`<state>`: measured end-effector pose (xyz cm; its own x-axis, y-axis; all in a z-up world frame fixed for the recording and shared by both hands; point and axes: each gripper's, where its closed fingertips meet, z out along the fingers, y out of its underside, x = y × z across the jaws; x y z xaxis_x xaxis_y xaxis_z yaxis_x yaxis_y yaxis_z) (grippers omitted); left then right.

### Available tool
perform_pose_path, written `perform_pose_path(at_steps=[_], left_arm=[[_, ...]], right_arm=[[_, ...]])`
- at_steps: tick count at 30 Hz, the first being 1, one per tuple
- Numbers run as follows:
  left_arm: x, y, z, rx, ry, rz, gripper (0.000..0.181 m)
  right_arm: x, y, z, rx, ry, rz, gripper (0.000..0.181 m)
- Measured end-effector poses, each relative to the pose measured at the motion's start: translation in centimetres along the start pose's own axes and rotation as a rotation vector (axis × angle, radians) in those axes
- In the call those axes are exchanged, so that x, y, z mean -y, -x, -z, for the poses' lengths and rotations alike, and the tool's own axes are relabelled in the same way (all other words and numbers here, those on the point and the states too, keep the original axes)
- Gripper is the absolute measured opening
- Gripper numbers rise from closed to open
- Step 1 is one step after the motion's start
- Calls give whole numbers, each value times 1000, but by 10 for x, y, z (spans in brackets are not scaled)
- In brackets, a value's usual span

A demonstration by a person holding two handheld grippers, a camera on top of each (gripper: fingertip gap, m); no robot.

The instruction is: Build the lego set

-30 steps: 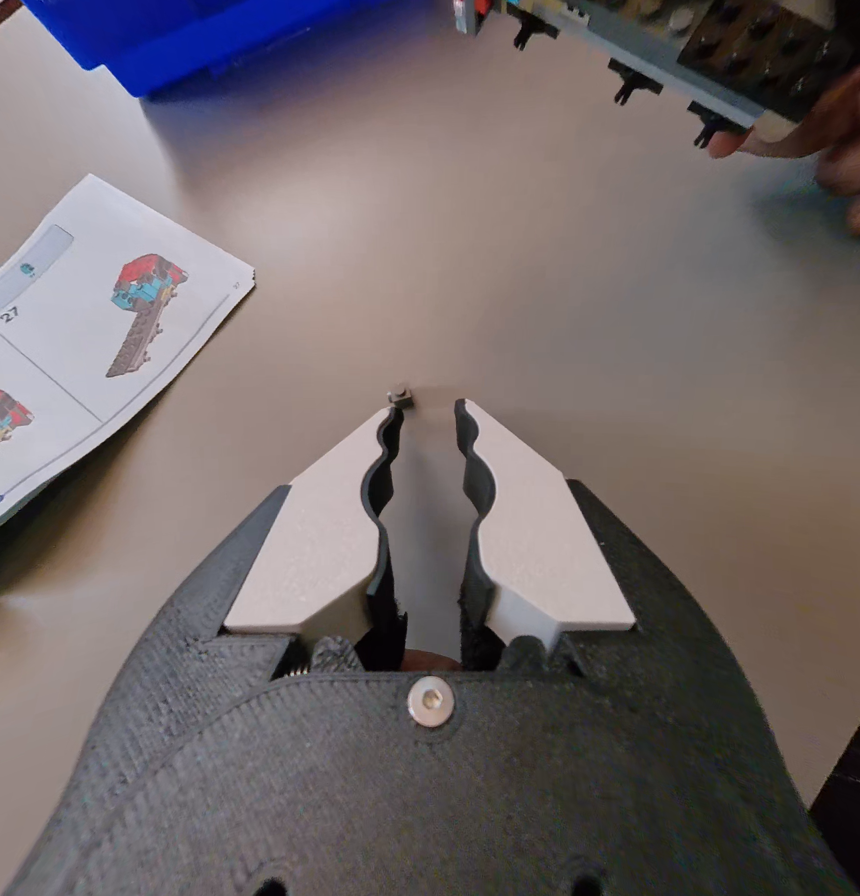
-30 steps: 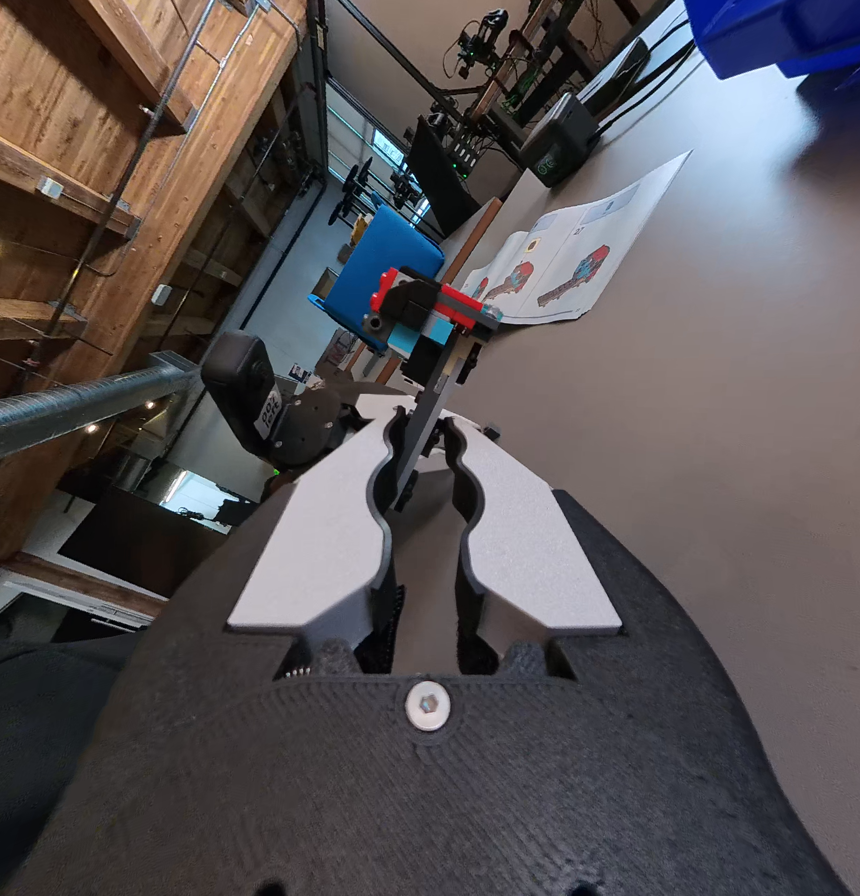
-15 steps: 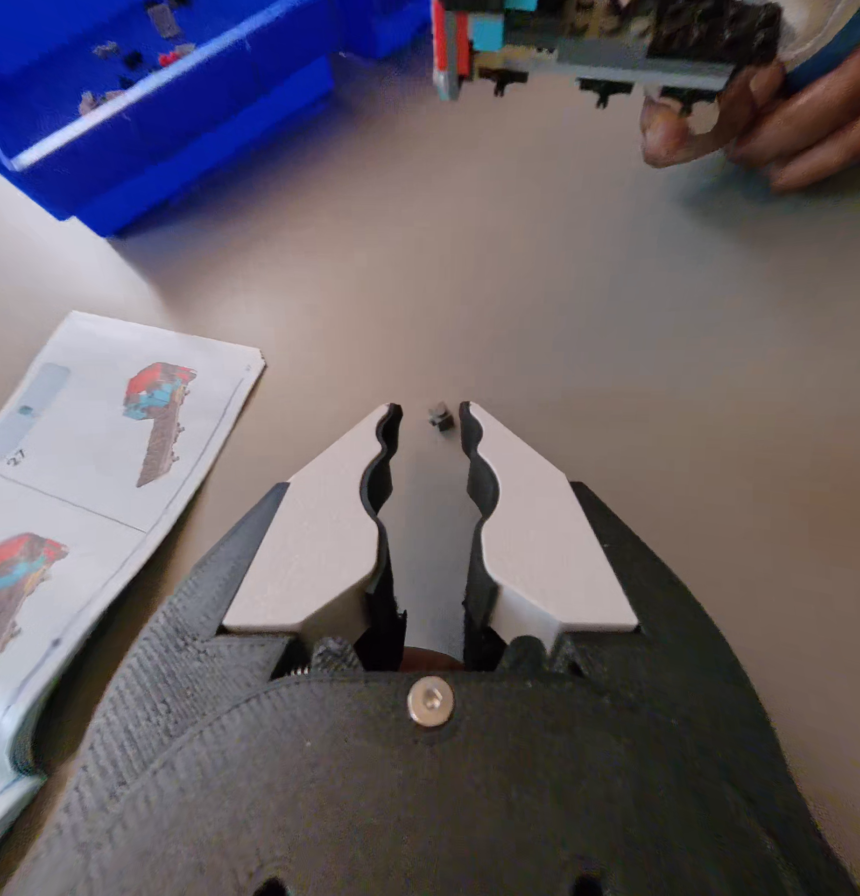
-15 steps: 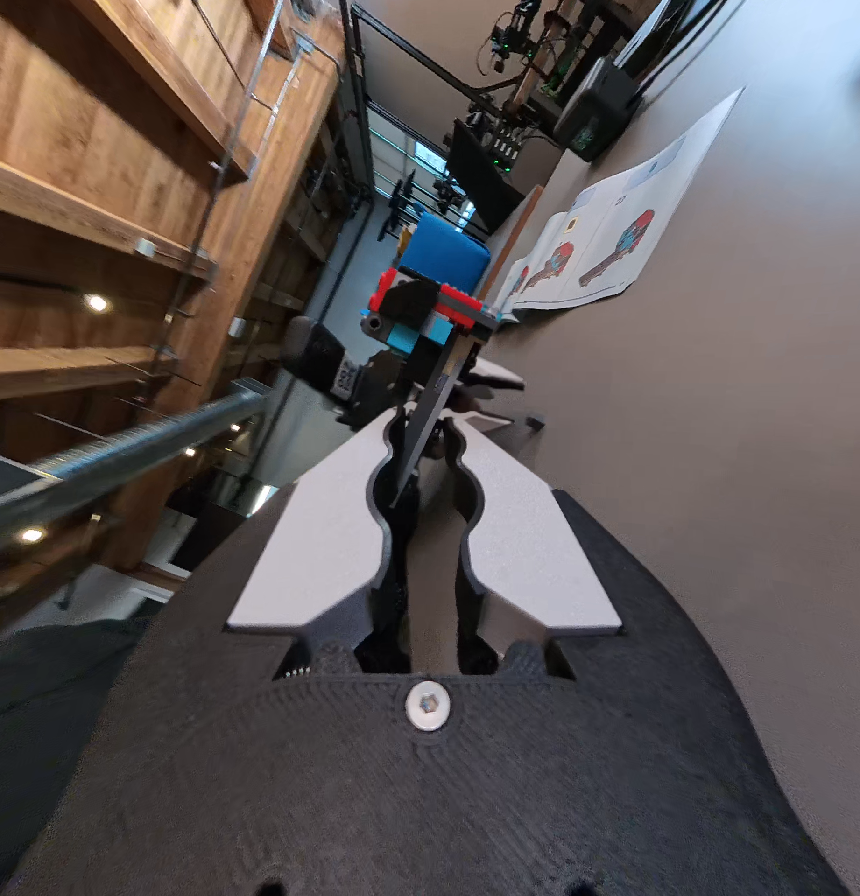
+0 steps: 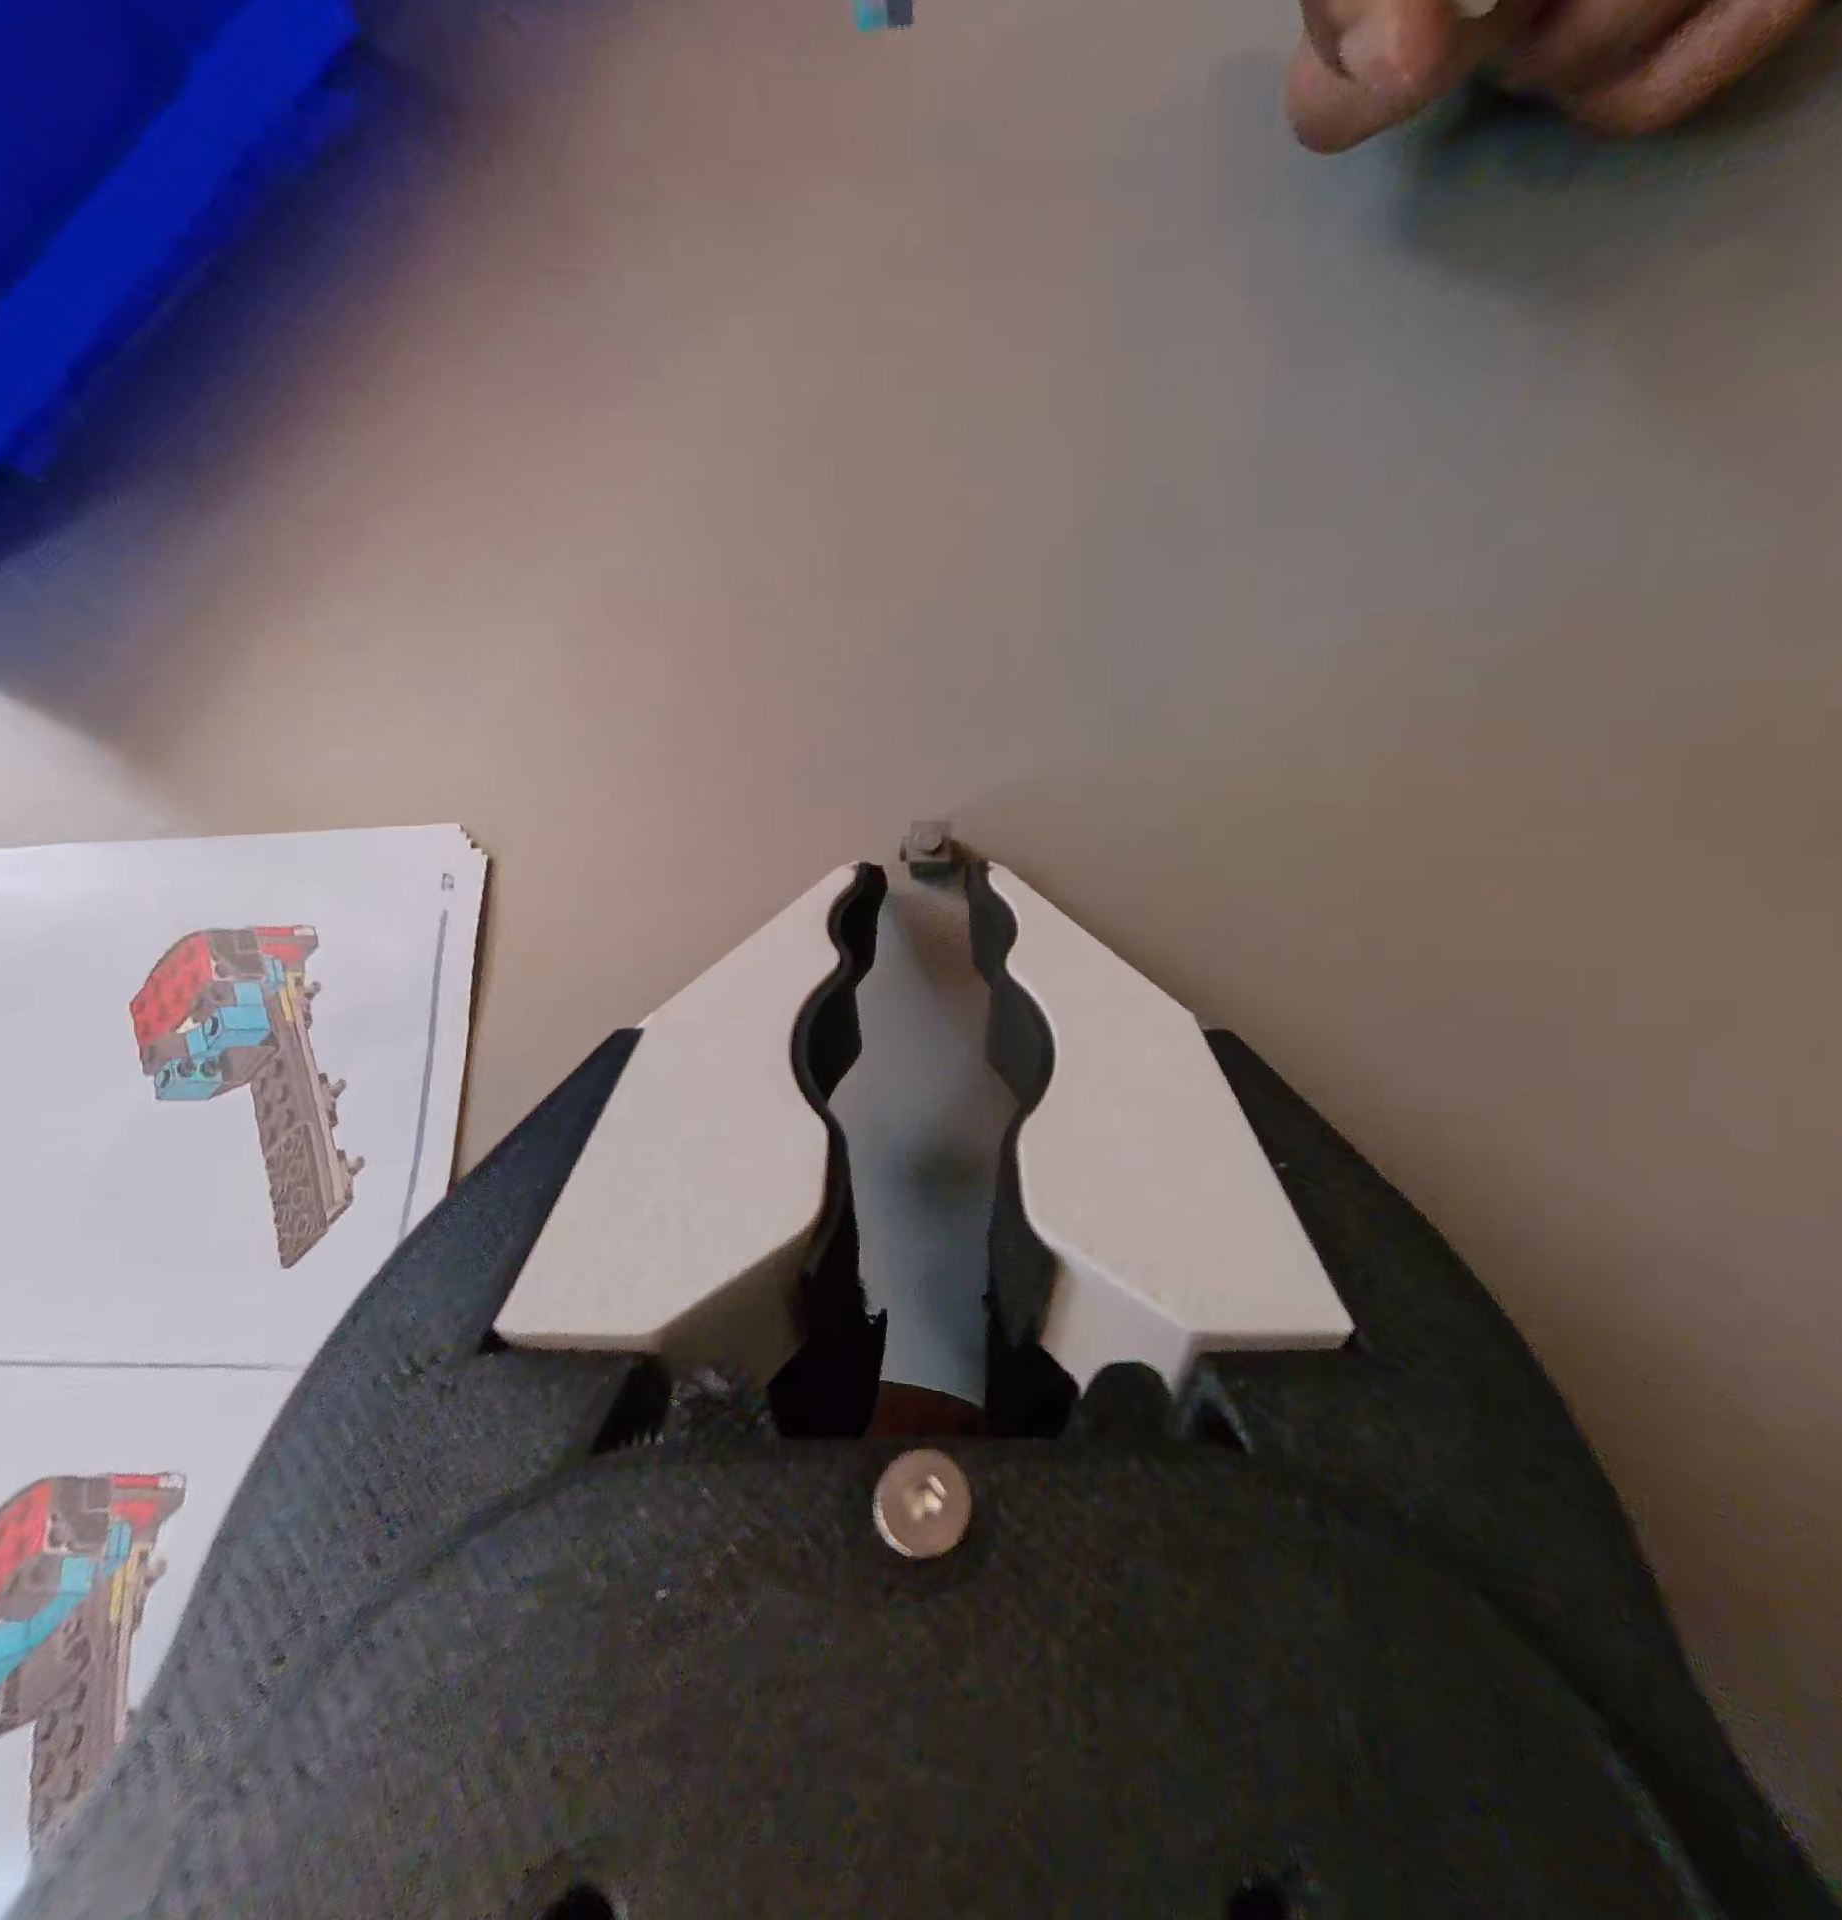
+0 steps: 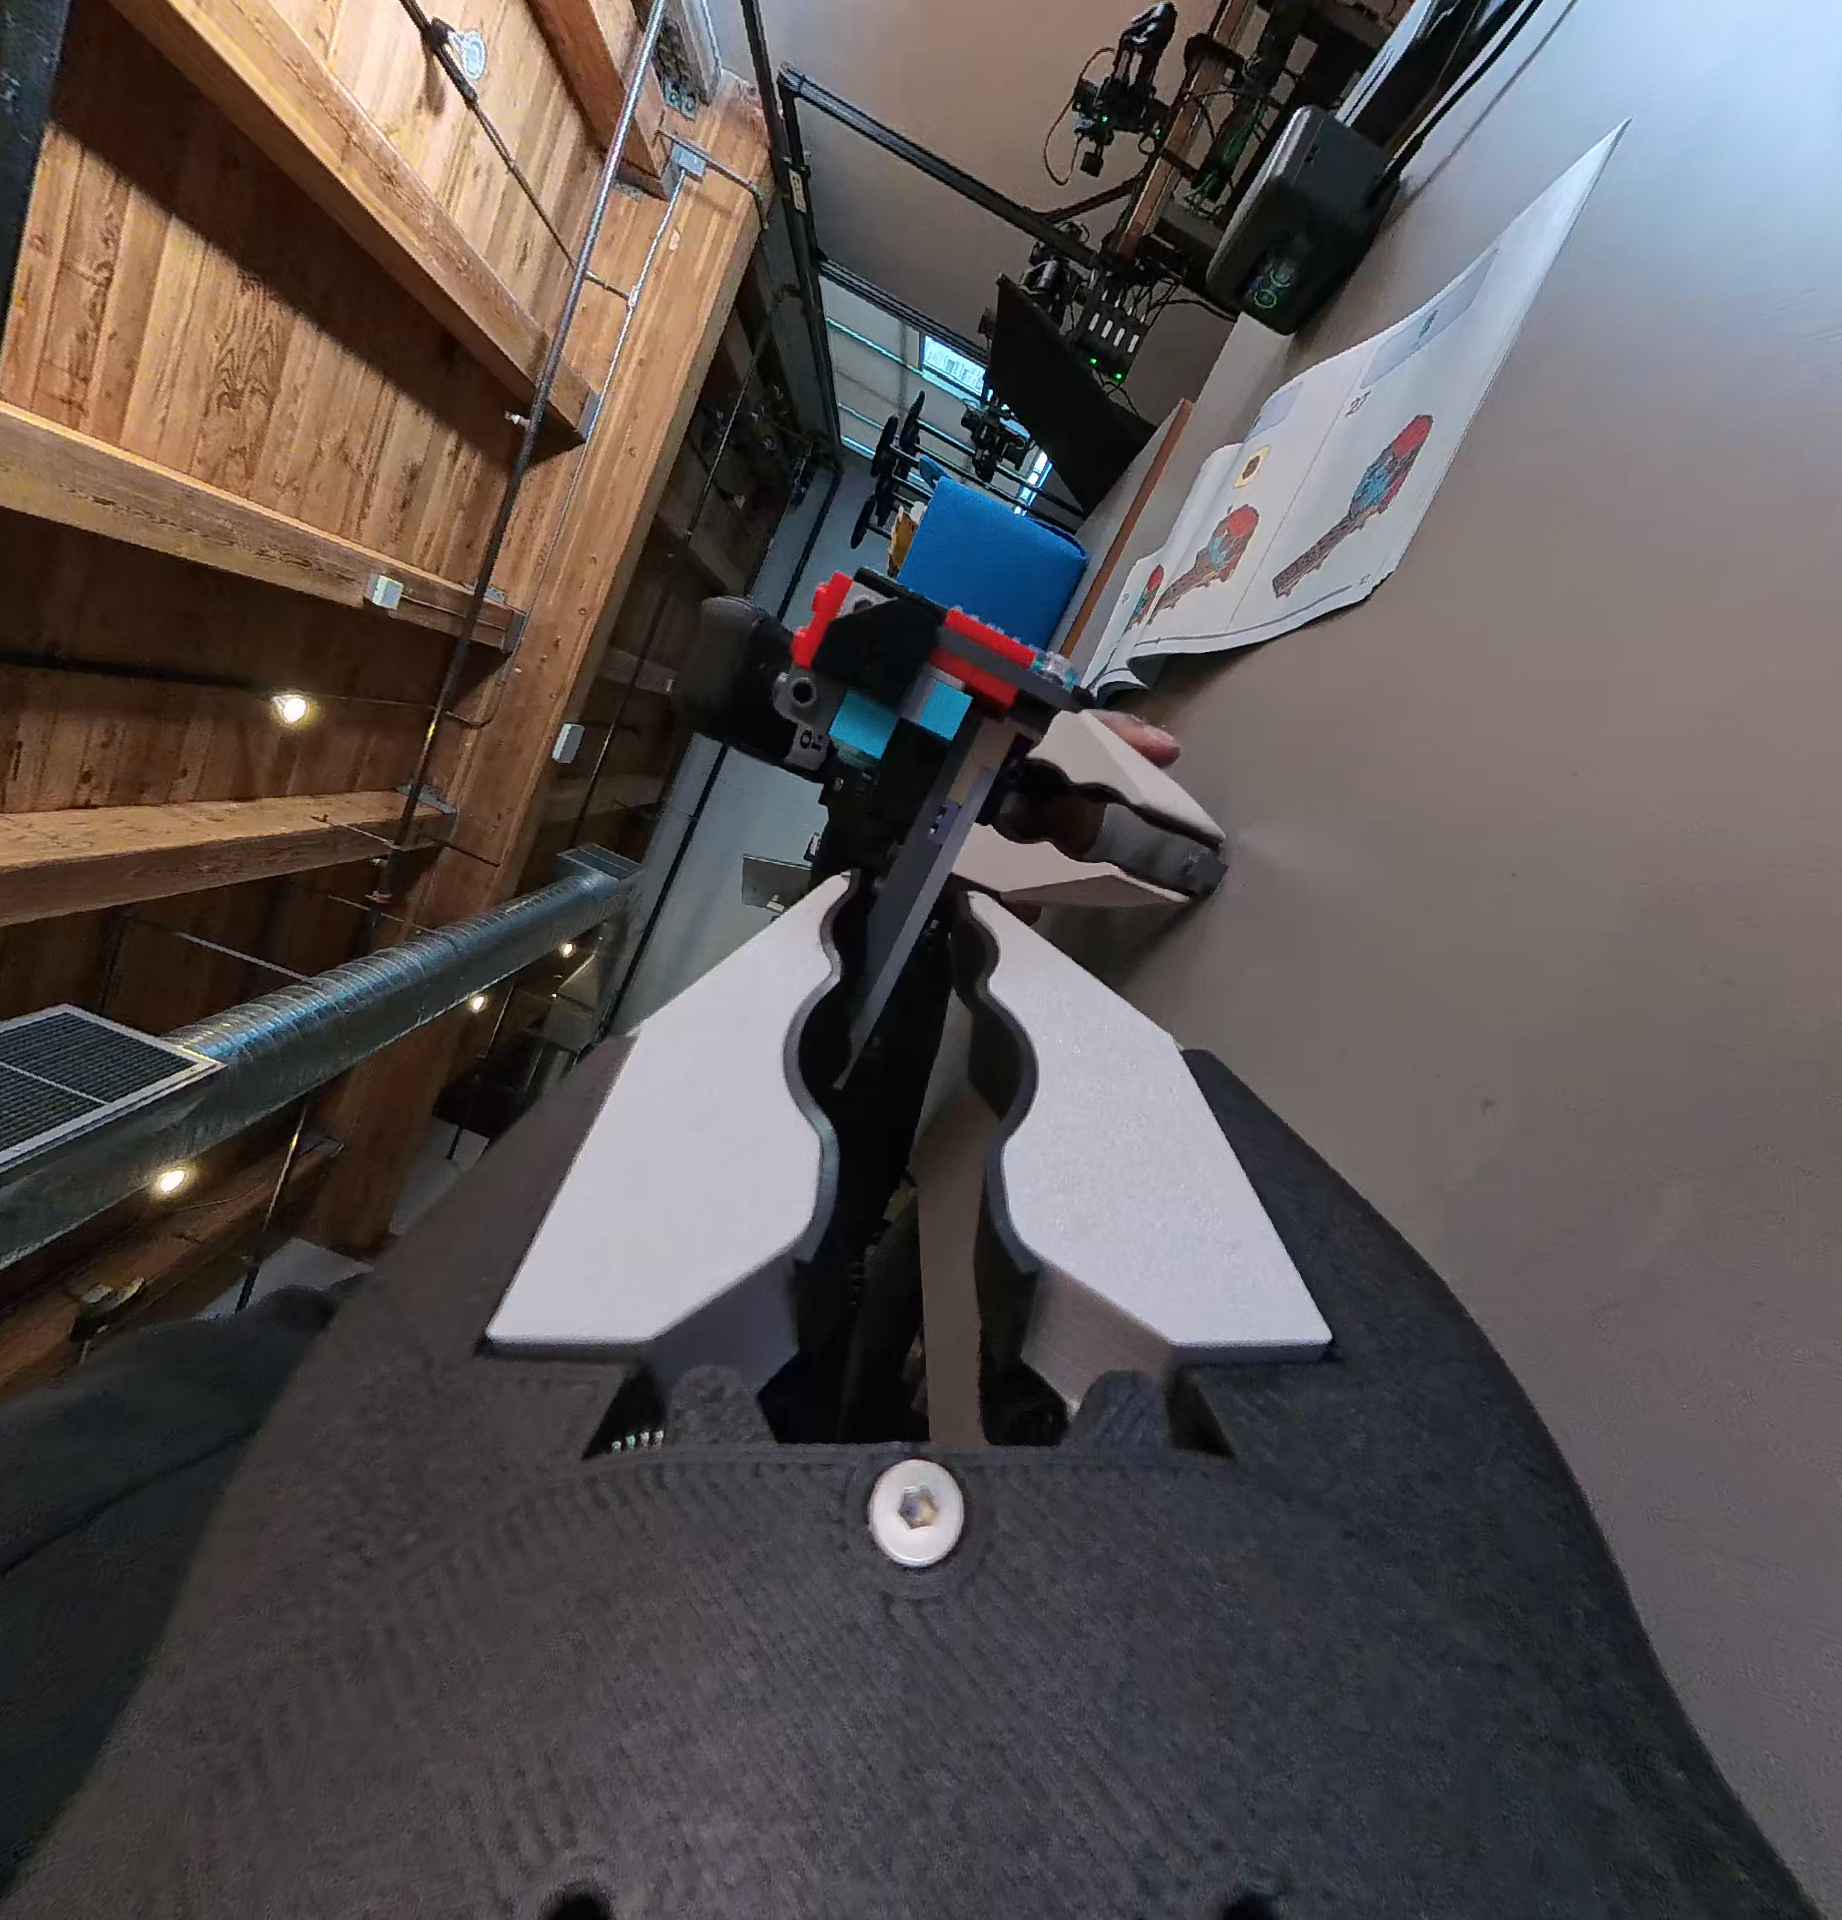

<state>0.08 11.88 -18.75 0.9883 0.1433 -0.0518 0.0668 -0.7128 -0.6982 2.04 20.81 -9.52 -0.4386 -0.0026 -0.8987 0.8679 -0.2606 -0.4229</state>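
Note:
A tiny grey Lego piece [image 5: 927, 840] lies on the brown table [image 5: 1312, 623], right at the tips of my left gripper [image 5: 925, 878]. The left gripper is open, its jaws narrow, and the piece sits just past their mouth. My right gripper [image 6: 901, 914] is shut on the Lego model [image 6: 896, 675], a long grey plate with a red, black and light-blue block at its far end, held above the table. The left gripper also shows in the right wrist view [image 6: 1104, 821], tips down on the table. A corner of the model shows at the top of the left wrist view [image 5: 881, 10].
An open instruction booklet [image 5: 221, 1091] lies left of my left gripper and shows in the right wrist view [image 6: 1364, 468]. A blue bin [image 5: 117, 208] stands at the far left. A person's hand [image 5: 1519, 52] is at the top right. A black device [image 6: 1301, 218] sits at the table's far end. Some 12 cm of space lies between my two pairs of fingers. From the left gripper's tips to the black device [image 6: 1301, 218] is close to 40 cm.
My left gripper has moved up to the small grey piece, which now sits at its tips, and its jaws have narrowed a little. The right gripper has shifted with the model still in it.

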Motion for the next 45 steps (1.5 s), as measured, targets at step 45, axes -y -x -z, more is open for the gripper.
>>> perform_pose_path(at_steps=[45], left_arm=[[26, -24, -18, 133, -33, 80, 23]], right_arm=[[-1, 1, 4, -18, -4, 32, 14]])
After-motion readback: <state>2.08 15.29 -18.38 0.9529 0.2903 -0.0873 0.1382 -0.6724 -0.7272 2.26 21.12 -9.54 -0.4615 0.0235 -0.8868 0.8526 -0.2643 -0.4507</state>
